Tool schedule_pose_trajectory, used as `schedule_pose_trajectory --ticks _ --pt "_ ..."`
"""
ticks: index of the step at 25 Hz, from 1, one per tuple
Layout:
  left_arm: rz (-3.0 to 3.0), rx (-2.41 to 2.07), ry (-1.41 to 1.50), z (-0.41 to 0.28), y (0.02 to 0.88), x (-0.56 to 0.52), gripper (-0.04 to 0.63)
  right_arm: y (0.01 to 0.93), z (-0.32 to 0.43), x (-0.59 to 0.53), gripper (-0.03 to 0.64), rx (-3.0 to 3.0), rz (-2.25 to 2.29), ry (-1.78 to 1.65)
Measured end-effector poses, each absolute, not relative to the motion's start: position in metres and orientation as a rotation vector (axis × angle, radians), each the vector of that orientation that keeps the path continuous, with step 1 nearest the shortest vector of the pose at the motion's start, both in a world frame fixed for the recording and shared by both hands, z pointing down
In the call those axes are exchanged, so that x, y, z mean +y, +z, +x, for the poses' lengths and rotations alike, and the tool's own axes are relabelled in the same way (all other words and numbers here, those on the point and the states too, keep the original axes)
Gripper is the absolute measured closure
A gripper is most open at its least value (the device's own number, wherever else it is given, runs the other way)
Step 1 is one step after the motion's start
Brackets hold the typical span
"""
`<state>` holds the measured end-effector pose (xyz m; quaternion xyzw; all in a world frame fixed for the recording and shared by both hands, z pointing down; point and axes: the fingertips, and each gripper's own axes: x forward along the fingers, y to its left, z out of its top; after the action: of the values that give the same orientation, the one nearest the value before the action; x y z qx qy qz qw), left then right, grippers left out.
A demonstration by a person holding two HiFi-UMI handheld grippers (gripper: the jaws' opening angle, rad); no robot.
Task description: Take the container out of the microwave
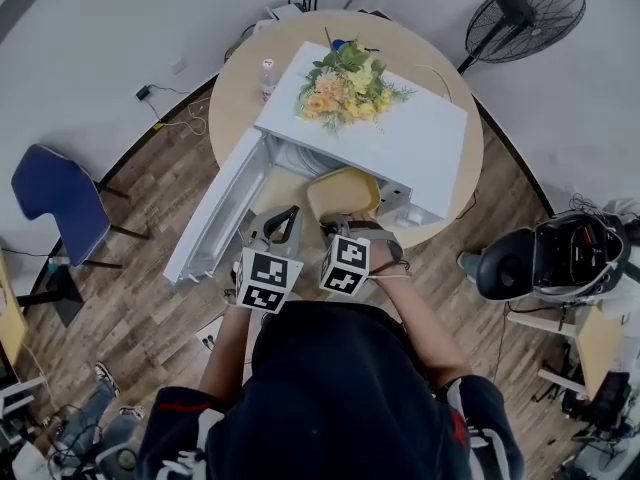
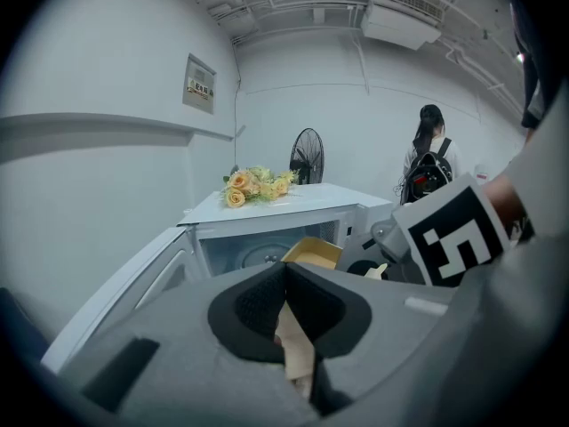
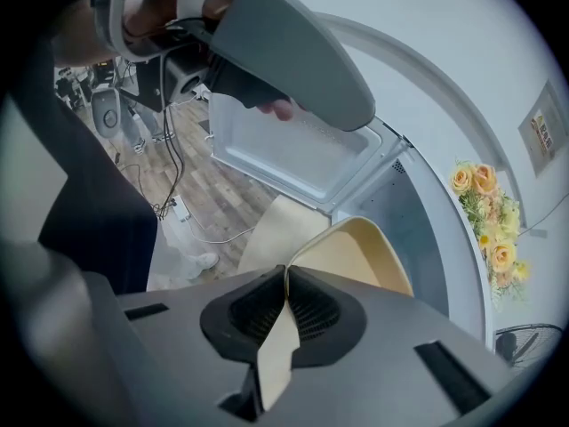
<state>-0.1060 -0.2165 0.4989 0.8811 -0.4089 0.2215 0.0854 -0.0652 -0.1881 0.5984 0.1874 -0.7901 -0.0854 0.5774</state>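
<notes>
A white microwave (image 1: 400, 138) stands on a round wooden table (image 1: 235, 98), its door (image 1: 215, 208) swung open to the left. A tan container (image 1: 342, 193) hangs at the mouth of the oven, partly out of the cavity. My right gripper (image 1: 338, 226) is shut on its near rim; in the right gripper view the thin rim runs between the pads of the right gripper (image 3: 284, 278) and the container (image 3: 356, 256) stretches beyond. My left gripper (image 1: 283, 218) hovers beside it near the open door, jaws together with nothing held. From the left gripper (image 2: 285, 278) I see the container (image 2: 313, 253) at the oven opening.
A bouquet of yellow flowers (image 1: 345, 83) lies on top of the microwave, and a small bottle (image 1: 268, 73) stands behind it on the table. A floor fan (image 1: 525, 8) is at the back right, a blue chair (image 1: 55, 198) at the left. A person (image 2: 430, 154) stands across the room.
</notes>
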Motion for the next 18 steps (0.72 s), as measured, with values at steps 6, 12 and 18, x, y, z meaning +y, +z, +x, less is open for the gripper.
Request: schedule_pose_trajectory --ticks 6,12,18 --pt "2.643 -1.186 0.673 -0.100 0.500 -0.213 0.583 0.597 -0.061 -0.176 0.597 -1.850 0.439 -0.174" --pt "2.667 -1.132 0.694 -0.090 0.503 -0.208 0.583 0.602 -0.056 -0.166 0.597 -1.831 0.464 -0.166" --pt "2.670 -1.082 0.718 -0.089 0.509 -0.199 0.583 0.602 -0.057 -0.155 0.597 -1.830 0.475 -0.136"
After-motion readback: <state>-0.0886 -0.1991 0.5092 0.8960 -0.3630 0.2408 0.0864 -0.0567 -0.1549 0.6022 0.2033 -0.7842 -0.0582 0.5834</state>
